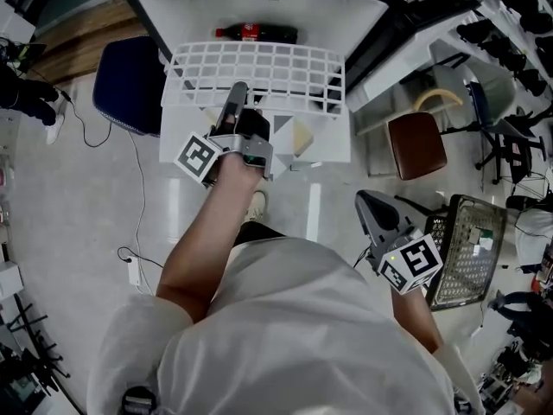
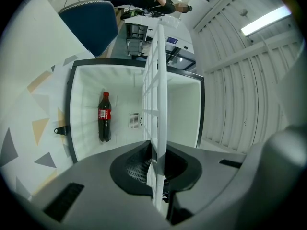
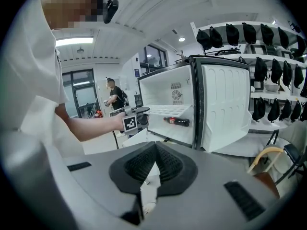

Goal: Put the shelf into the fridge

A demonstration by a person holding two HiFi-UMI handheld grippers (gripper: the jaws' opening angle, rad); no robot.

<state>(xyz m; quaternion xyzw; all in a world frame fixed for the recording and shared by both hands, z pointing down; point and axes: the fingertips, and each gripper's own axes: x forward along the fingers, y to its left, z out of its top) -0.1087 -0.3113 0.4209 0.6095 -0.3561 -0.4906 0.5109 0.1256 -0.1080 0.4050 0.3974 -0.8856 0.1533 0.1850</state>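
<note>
The fridge (image 1: 259, 7) stands open ahead, its white inside bare except for a cola bottle (image 1: 255, 33) lying at the back. My left gripper (image 1: 235, 102) is shut on the near edge of the white wire shelf (image 1: 259, 76), which hangs level at the fridge's mouth. In the left gripper view the shelf (image 2: 160, 95) runs edge-on away from the jaws toward the cavity, with the bottle (image 2: 104, 116) to its left. My right gripper (image 1: 371, 210) hangs low at the right, shut and holding nothing; its view shows the fridge (image 3: 163, 92), the shelf (image 3: 168, 110) and the bottle (image 3: 176, 121).
The fridge door (image 3: 225, 104) stands swung open on the right. A blue chair (image 1: 130, 85) stands left of the fridge, a brown stool (image 1: 416, 143) and a wire basket (image 1: 467, 249) to the right. A cable with a power strip (image 1: 134, 271) lies on the floor. A person (image 3: 115, 97) stands far back.
</note>
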